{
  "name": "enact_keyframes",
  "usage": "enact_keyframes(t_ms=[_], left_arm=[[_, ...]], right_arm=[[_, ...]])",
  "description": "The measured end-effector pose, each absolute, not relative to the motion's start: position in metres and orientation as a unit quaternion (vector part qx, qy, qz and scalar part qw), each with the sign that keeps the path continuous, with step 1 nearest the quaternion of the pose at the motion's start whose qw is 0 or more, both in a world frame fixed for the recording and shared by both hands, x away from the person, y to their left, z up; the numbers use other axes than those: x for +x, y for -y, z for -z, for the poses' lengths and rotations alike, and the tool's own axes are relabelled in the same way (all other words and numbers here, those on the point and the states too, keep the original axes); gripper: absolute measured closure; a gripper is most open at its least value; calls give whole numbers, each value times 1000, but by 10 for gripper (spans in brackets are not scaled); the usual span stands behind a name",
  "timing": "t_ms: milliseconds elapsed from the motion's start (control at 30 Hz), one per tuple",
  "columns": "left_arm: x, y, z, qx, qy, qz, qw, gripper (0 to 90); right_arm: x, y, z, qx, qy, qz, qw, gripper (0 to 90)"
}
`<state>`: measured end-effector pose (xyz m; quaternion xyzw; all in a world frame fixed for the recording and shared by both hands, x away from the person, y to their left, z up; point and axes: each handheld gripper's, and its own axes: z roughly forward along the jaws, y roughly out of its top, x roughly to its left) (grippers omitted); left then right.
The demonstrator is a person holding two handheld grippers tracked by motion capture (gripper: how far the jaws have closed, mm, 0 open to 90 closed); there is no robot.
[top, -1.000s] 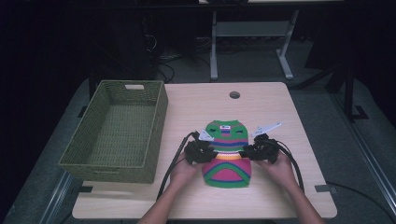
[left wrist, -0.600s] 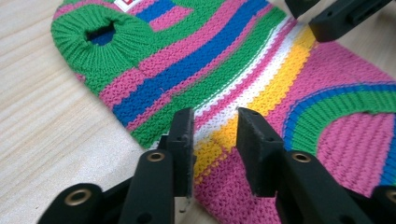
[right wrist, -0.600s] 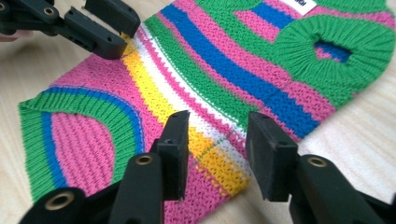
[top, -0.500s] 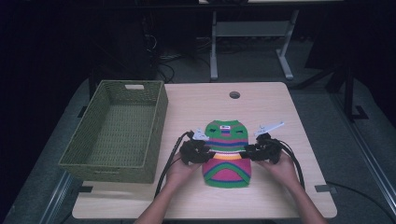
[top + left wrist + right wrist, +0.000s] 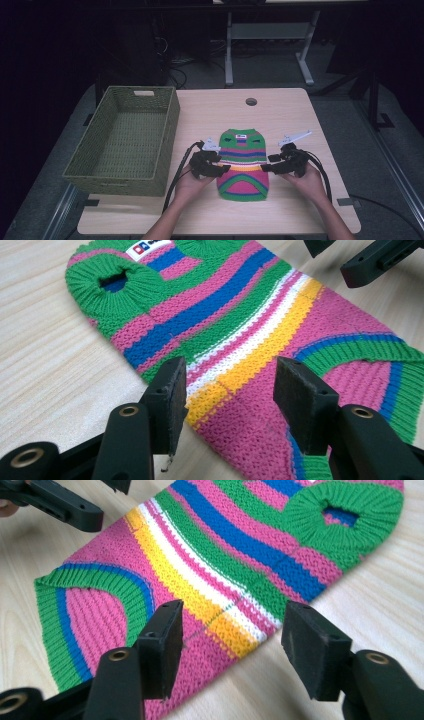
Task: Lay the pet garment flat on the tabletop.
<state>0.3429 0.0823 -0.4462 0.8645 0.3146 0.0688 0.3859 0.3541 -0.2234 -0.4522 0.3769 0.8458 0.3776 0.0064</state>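
Now both our left gripper [image 5: 226, 167] and right gripper [image 5: 266, 167] have just been opening, jaws clear of the striped sweater [image 5: 243, 165], which lies flat on the desk [image 5: 280, 115]; folding looks finished.

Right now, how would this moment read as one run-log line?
left gripper: jaws just opened, over sweater edge | right gripper: jaws just opened, same | basket: empty

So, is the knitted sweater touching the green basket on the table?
Apart. In the high view, bare tabletop runs between the striped sweater, lying flat near the middle of the table, and the woven basket at the left.
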Motion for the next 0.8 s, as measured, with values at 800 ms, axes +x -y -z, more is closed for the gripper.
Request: enact_keyframes(t_ms=[800], left_arm=[[315, -100, 448, 863, -306, -58, 397, 344]], right_arm=[[327, 249, 449, 380, -846, -372, 19, 337]])
